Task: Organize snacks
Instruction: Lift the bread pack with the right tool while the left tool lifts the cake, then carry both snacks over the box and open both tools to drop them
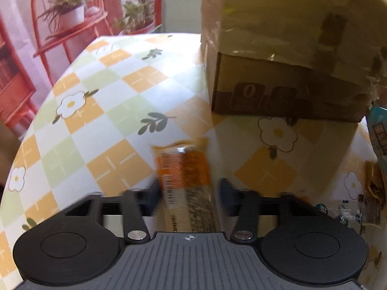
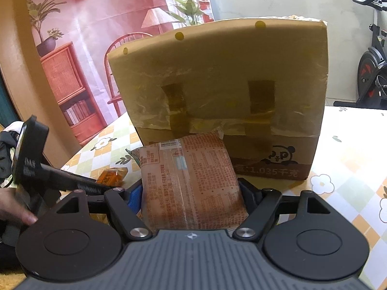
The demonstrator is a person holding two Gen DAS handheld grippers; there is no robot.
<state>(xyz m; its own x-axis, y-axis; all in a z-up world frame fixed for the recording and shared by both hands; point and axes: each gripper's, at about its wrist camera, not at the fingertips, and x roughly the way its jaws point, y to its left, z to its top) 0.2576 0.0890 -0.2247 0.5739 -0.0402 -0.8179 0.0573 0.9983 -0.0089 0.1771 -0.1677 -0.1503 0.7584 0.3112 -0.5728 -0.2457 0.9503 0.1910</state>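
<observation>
My left gripper (image 1: 189,191) has its fingers around an orange snack packet (image 1: 185,166) low over the table; the right finger (image 1: 227,191) stands a little apart from it and the frame is blurred. My right gripper (image 2: 191,193) is shut on a large pink-orange snack pack (image 2: 191,181) with printed text, held in front of a taped cardboard box (image 2: 222,91). The box also shows in the left wrist view (image 1: 285,48). The left gripper's body (image 2: 31,169) shows at the left of the right wrist view, beside a small orange packet (image 2: 112,176).
The table has a checked flower cloth (image 1: 96,111). More snack wrappers (image 1: 377,169) lie at the right edge of the left wrist view. A red chair (image 2: 121,48) stands behind the table. An exercise bike (image 2: 372,67) stands at the far right.
</observation>
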